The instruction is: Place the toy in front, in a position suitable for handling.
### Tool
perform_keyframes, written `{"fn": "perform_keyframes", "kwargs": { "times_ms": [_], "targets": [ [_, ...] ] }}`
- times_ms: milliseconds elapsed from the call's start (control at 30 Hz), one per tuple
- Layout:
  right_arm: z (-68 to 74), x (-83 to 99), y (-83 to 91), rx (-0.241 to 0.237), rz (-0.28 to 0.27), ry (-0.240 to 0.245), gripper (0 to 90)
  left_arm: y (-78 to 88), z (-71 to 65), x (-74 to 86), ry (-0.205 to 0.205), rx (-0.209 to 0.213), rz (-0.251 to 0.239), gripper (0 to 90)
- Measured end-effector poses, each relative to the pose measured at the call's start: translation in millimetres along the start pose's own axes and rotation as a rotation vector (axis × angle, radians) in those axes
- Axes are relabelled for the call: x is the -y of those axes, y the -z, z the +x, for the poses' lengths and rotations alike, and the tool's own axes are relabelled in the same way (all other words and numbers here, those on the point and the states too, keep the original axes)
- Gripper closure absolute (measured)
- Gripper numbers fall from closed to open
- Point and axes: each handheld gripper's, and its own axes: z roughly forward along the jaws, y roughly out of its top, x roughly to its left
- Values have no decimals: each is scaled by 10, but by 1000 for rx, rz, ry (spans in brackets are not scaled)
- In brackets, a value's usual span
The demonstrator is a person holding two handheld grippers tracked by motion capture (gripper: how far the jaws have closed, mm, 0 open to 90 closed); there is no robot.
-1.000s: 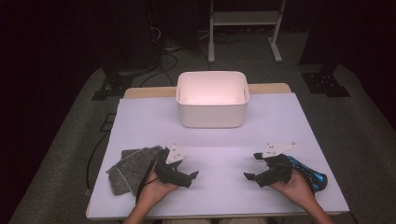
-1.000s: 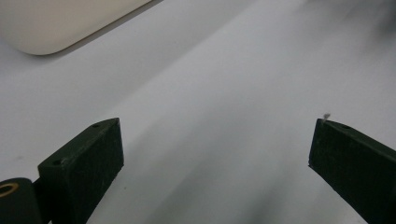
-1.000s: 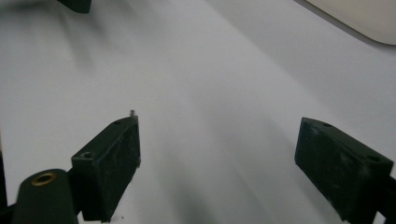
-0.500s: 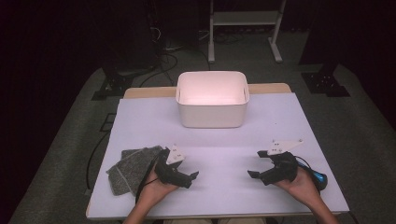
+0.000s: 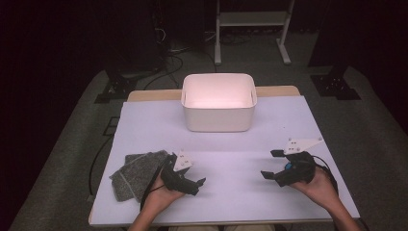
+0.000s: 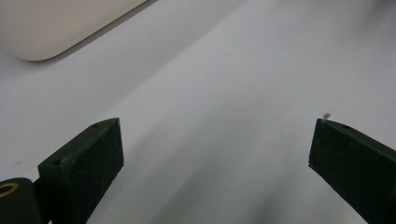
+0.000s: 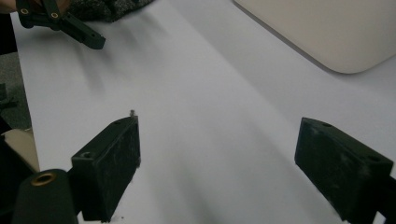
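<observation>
**Both claws spread over bare table, cloth by the left one**

From the high view I see my left gripper [image 5: 185, 177] low on the white table [image 5: 231, 144], its jaws apart and pointing toward the middle. The grey cloth [image 5: 137, 172] lies just to its outer side, close behind the claw and not between the jaws; whether the hand brushes it I cannot tell. My right gripper [image 5: 273, 166] sits well apart on the other side, jaws also spread, pointing back toward the left one. The white bin [image 5: 219, 115] stands ahead of both, between them and farther up the table.

In the left gripper view, my two black jaws stand wide with bare table between them, and a corner of the bin [image 6: 56, 28] shows ahead to the upper left.

In the right gripper view, the jaws gape over bare table. Far ahead to the upper left I see the left gripper [image 7: 60, 23] with the cloth [image 7: 109, 9] just behind it; the bin [image 7: 327, 32] is ahead to the upper right.
</observation>
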Motion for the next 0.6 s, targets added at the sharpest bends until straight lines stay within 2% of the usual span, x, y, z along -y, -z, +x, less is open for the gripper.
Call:
{"fn": "perform_keyframes", "kwargs": {
  "times_ms": [233, 600],
  "targets": [
    [-46, 5, 110, 4, 32, 10, 133, 7, 0, -3, -8, 1, 4, 26],
    [-125, 41, 276, 12, 80, -1, 133, 15, 4, -1, -5, 0, 7, 25]
  ]
}}
